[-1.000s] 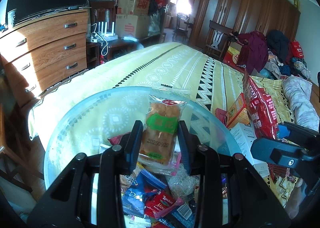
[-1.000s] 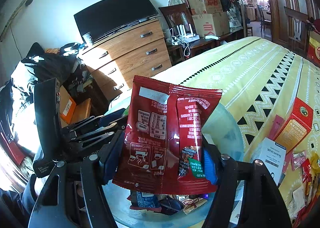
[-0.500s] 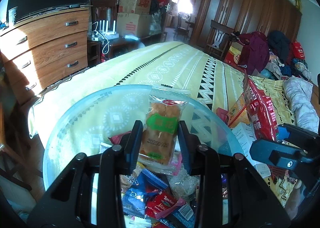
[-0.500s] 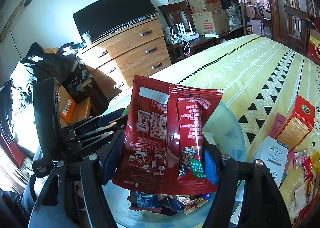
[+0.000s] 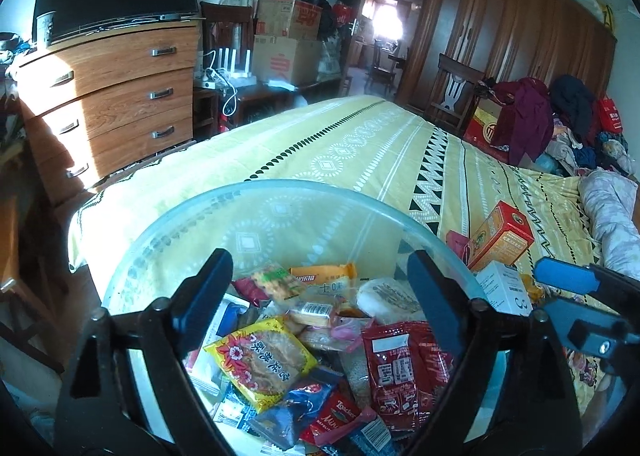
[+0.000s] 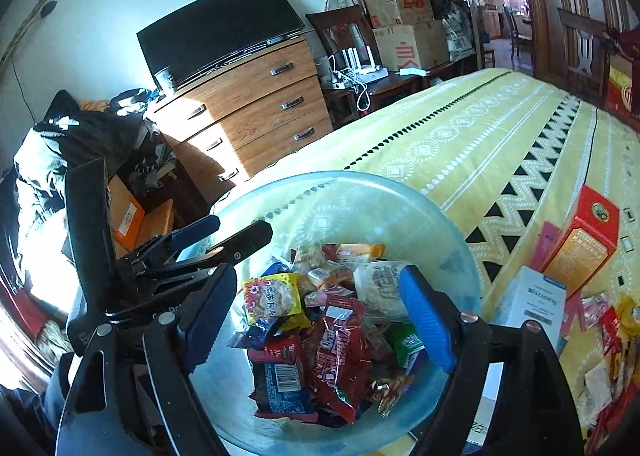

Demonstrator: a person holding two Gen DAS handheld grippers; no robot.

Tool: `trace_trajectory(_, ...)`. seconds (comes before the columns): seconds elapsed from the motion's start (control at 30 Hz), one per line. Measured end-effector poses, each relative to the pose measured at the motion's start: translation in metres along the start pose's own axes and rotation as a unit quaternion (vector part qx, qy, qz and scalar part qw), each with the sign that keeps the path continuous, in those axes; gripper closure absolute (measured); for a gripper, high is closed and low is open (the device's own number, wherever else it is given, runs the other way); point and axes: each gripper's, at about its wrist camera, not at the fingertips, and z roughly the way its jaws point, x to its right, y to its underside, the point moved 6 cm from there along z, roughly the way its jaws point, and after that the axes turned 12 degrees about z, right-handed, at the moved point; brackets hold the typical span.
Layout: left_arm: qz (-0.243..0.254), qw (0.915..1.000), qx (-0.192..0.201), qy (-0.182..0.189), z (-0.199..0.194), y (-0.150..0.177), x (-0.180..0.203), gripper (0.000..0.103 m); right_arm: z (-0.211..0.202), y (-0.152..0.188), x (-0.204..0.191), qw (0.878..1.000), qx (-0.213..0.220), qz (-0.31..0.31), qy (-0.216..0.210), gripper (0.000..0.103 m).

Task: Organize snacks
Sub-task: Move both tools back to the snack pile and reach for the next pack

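A clear glass bowl (image 5: 280, 192) (image 6: 452, 232) sits on the bed's near end, filled with several snack packets. A dark red packet (image 5: 400, 368) (image 6: 340, 352) lies on the pile, next to a yellow packet (image 5: 260, 364) (image 6: 272, 298). A small cake packet with a green label (image 5: 276, 280) lies at the pile's far side. My left gripper (image 5: 320, 280) is open and empty above the bowl. My right gripper (image 6: 320, 304) is open and empty above the bowl too. The left gripper also shows in the right wrist view (image 6: 216, 240).
An orange-red box (image 5: 500, 234) (image 6: 584, 240) and a white box (image 5: 504, 292) (image 6: 532, 304) stand right of the bowl. Loose packets (image 6: 608, 336) lie on the yellow bedspread (image 5: 360, 144). A wooden dresser (image 5: 112, 96) with a TV stands at left.
Both grippers opened. The cake packet dropped from the left gripper and the dark red packet from the right gripper; both now lie in the bowl.
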Motion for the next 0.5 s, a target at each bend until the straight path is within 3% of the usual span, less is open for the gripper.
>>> trace_trajectory(0.13,-0.005,0.9999,0.011,0.003,-0.009,-0.005,0.000,0.013,-0.029,0.015,0.000,0.998,0.040,-0.031,0.024,0.018)
trace_trajectory(0.23,-0.002,0.9996,0.024,0.013,-0.021,-0.009,0.011,0.013,-0.064,0.048,0.021,0.995,0.071,-0.035,0.058,0.013)
trace_trajectory(0.4,0.041,0.9965,0.039,0.061,-0.034,-0.014,0.069,0.012,-0.119,0.142,0.106,0.989,0.053,0.051,0.125,0.013)
trace_trajectory(0.5,0.072,0.9906,0.043,0.108,-0.037,-0.013,0.118,0.012,-0.151,0.198,0.163,0.978,0.033,0.122,0.168,0.013)
